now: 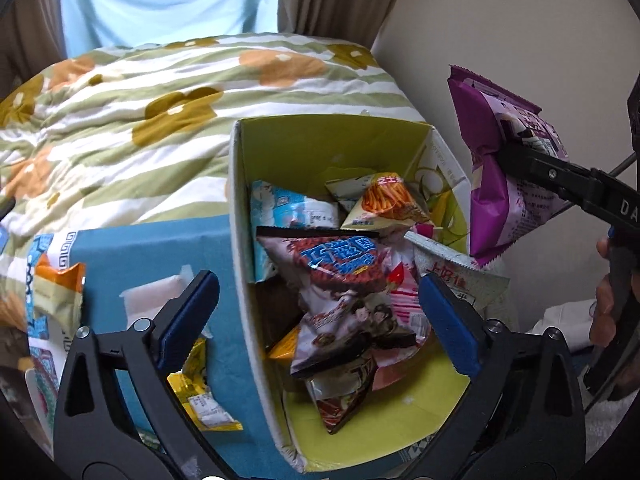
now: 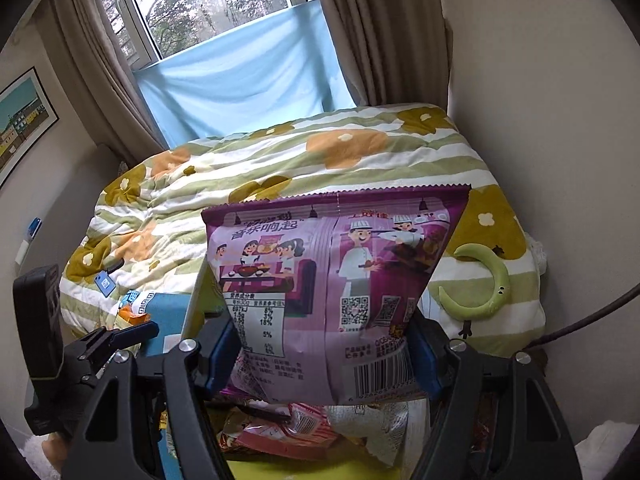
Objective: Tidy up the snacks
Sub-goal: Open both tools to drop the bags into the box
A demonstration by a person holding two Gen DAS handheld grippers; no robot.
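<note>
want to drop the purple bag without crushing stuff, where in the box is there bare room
Bare green floor shows at the box's near corner, between the heaped packets and the front wall, and higher along the far wall. The middle is crowded. The right gripper holds the purple bag beyond the right wall.

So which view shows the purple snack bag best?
The right wrist view: the purple snack bag fills the frame, its printed back readable, pinched in the right gripper. The left wrist view shows it side-on at the frame edge, hanging beside the box of snacks.
</note>
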